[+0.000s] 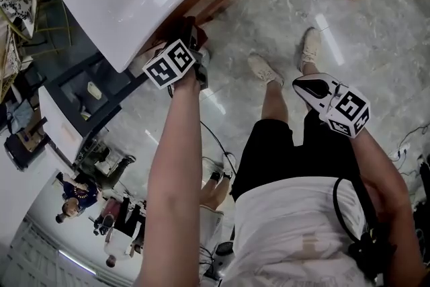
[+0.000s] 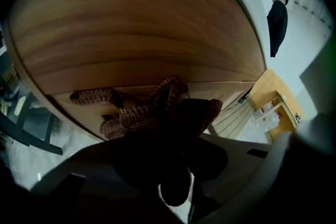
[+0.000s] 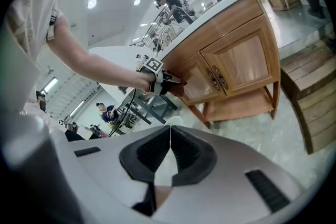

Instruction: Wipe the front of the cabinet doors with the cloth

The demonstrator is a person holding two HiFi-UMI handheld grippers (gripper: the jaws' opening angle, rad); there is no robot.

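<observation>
1. Wiping looks under way: the cloth (image 2: pixel 142 110) sits against a wooden cabinet door (image 2: pixel 136 34). I can't judge how much of the fronts is already done. The other door (image 3: pixel 241 63) is well apart from the cloth.
2. The left gripper (image 2: pixel 168 136) is clamped on the bunched cloth.
3. The right gripper (image 3: pixel 169 149) hangs by the person's hip, jaws together, holding nothing.

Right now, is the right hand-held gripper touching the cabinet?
Apart. The right gripper view shows the right hand-held gripper well back from the cabinet, floor between.
</observation>
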